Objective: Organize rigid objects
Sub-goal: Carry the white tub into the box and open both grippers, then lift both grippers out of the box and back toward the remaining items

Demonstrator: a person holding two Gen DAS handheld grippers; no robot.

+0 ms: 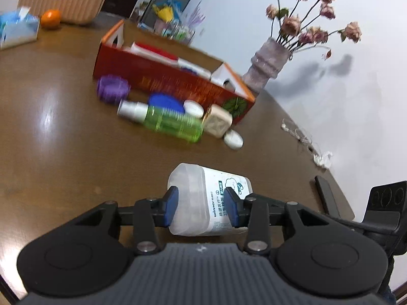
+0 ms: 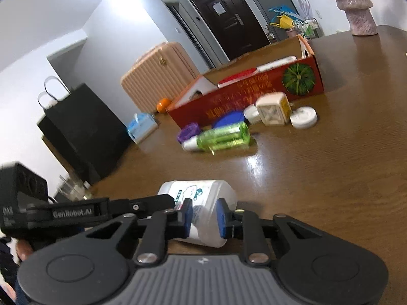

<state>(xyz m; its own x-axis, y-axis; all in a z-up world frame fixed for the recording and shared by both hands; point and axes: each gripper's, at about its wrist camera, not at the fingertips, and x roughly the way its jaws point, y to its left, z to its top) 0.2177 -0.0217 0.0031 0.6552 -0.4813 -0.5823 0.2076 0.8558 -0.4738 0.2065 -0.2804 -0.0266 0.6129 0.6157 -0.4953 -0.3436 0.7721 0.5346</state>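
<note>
A white bottle (image 1: 203,198) with a translucent cap and a printed label lies on its side on the brown table (image 1: 63,139). My left gripper (image 1: 202,208) is shut on its cap end, blue pads against both sides. From the other side my right gripper (image 2: 203,218) is shut on the same white bottle (image 2: 203,195), pads pressed into it. Further back a green bottle (image 1: 173,124), a purple jar (image 1: 112,87), a blue lid (image 1: 165,101), a beige square bottle (image 1: 218,120) and a white round jar (image 1: 232,138) lie before a red carton (image 1: 178,81) holding flat items.
A vase of dried roses (image 1: 267,63) stands behind the carton near the wall. A tissue box (image 1: 17,28) and an orange (image 1: 51,17) sit at the far left. A black paper bag (image 2: 84,132) and a ribbed suitcase (image 2: 157,76) stand beyond the table edge.
</note>
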